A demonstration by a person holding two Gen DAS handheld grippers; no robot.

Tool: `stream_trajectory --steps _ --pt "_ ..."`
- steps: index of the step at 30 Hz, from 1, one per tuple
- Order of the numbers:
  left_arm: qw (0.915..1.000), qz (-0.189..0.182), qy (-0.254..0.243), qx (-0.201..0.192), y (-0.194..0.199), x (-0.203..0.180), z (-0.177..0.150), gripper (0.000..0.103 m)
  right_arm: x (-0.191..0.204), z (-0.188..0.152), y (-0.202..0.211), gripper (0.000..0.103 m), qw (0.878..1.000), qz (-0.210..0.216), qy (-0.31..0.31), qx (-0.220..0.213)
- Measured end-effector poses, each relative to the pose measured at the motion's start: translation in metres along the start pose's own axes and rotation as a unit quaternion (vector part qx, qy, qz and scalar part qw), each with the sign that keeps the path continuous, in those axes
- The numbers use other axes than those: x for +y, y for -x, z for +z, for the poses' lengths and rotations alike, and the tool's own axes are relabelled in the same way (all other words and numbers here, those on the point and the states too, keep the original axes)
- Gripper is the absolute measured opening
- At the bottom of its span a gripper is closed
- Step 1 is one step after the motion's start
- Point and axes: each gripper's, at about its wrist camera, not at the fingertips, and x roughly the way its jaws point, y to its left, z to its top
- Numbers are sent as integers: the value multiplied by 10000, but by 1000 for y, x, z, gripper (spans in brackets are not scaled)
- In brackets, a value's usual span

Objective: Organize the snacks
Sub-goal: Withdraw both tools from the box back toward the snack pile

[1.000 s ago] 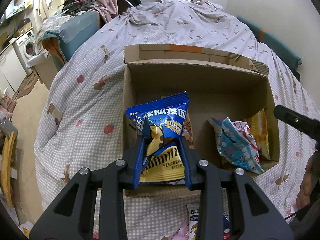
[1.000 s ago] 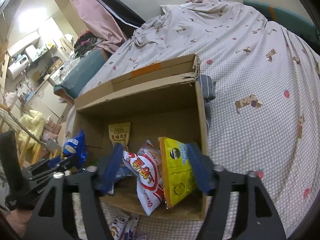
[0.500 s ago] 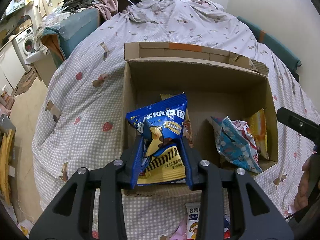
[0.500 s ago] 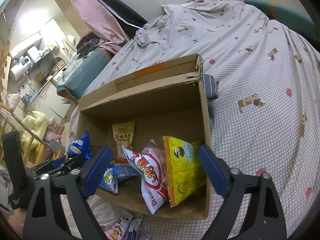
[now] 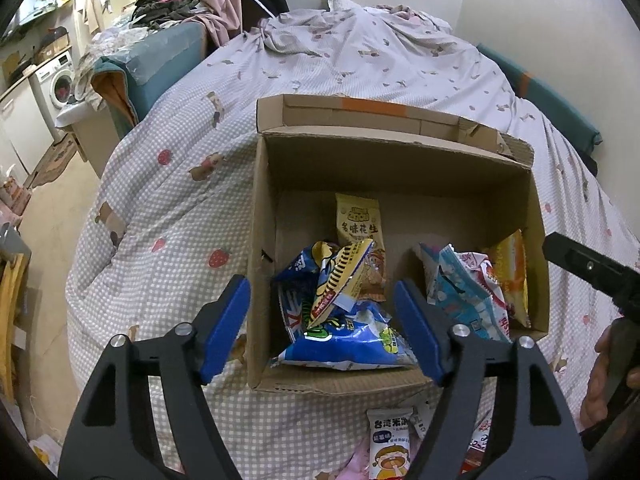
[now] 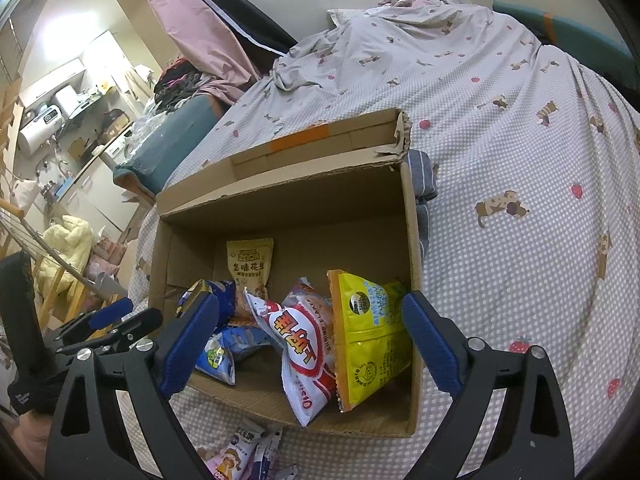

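cardboard box [image 5: 392, 184] sits on the checked bed cover [image 5: 168, 208], top open, snacks inside. left tool [image 5: 322, 322] hangs over the box's near left corner, its jaws just sprung apart and gripping nothing; the blue snack bag [image 5: 344, 336] lies loose below, tipped onto the pile on the left side of the box, in front of the tan peanut packet [image 5: 358, 222]. right tool [image 6: 308, 340] is spread wide and empty too, hovering over the red-and-white bag [image 6: 304, 348] and yellow bag [image 6: 372, 332] leaning at the right wall. more packets [image 5: 390, 444] lie on the bed just in front of the box.
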Motion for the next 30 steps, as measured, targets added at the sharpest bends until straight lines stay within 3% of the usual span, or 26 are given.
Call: stream_trajectory --steps 12,18,20,23,30 --pt "9986 -89 319 -402 26 16 -1 72 1 -1 7 95 9999 -58 42 -77" --pt "9975 -65 370 -591 46 18 -3 72 -4 -8 16 95 9997 33 -227 -41" --pt "9972 -83 399 -620 52 20 -4 85 -4 -12 22 95 9997 13 -228 -48" --pt "9956 -125 518 -769 65 24 -7 93 -2 -17 32 95 9998 11 -201 -67" --pt "9950 -93 524 -841 87 26 -23 93 2 -32 51 95 9998 -17 -185 -49"
